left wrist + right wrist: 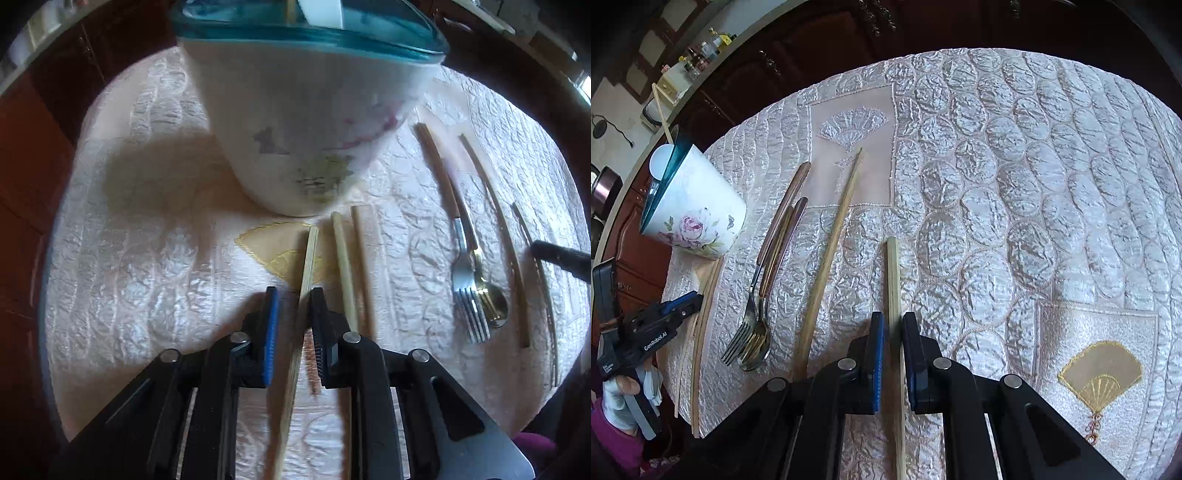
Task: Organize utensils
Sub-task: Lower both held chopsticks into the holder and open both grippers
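**A:** ok quick count of what's on the tabletop (1034, 155)? I get one flowered cup (698, 218) with a blue rim, one fork (746, 328), one spoon (757, 350), plus a bunch of chopsticks.

**B:** Same. Fork and spoon have brownish handles and lie overlapped just right of the cup. From the left camera I count five chopsticks lying on the quilted cloth or in a gripper, pale wood, square-ish ends. There's also one stick poking out of the cup.

**A:** And the grippers?

**B:** Left gripper (293, 295) has a chopstick (308, 258) between its jaws, right in front of the cup, but I can't tell if the blue pad actually presses it. Right gripper (893, 321) is pinching another chopstick (894, 273), out on the cloth to the right of the long darker chopstick (831, 243).
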`<state>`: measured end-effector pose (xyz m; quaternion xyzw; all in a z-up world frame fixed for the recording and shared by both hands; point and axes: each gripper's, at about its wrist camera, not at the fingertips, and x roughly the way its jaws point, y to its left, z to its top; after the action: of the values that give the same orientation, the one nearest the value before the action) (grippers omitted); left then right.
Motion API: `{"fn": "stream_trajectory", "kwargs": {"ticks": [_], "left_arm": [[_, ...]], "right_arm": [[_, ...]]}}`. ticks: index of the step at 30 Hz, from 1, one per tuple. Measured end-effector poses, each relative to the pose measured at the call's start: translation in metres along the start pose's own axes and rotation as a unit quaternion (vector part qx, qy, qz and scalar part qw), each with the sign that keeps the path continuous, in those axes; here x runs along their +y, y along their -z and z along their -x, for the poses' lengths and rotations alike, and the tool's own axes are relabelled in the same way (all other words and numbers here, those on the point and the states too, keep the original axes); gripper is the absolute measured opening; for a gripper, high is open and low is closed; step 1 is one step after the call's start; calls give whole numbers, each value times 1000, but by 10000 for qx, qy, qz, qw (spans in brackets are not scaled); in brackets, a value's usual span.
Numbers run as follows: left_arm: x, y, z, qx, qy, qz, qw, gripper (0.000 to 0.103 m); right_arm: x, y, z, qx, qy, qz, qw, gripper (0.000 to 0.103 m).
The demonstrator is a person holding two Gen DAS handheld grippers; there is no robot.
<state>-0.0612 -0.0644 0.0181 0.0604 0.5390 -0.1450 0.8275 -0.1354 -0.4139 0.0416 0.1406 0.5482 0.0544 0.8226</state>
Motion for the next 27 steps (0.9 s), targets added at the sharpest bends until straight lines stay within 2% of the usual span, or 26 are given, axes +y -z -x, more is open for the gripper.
{"fn": "stream_trajectory", "kwargs": {"ticks": [3, 7, 10, 17, 20, 21, 22, 27], "left_arm": [[15, -3, 2, 82, 243, 398, 9989, 15], [17, -14, 6, 28, 209, 147, 9997, 15], [15, -31, 2, -14, 140, 138, 9998, 16], [4, -46, -13, 86, 160, 12, 9998, 16], [-16, -46, -23, 69, 215, -27, 9997, 14], [-15, -48, -22, 61, 279, -32, 9996, 6], [-15, -48, -22, 65, 326, -12, 9994, 5], [4, -53, 19, -276, 663, 316, 9969, 4]], "right_arm": [[1, -2, -3, -3, -17, 24, 10000, 9], [5, -14, -5, -8, 31, 108, 9999, 9], [9, -27, -8, 39, 123, 242, 9996, 9], [24, -45, -31, 390, 187, 676, 9968, 8], [27, -48, -31, 323, 124, 731, 9967, 7], [29, -48, -27, 273, 94, 759, 9967, 6], [29, -49, -21, 218, 36, 764, 9968, 6], [37, -53, 27, -315, -276, 879, 9952, 5]]}}
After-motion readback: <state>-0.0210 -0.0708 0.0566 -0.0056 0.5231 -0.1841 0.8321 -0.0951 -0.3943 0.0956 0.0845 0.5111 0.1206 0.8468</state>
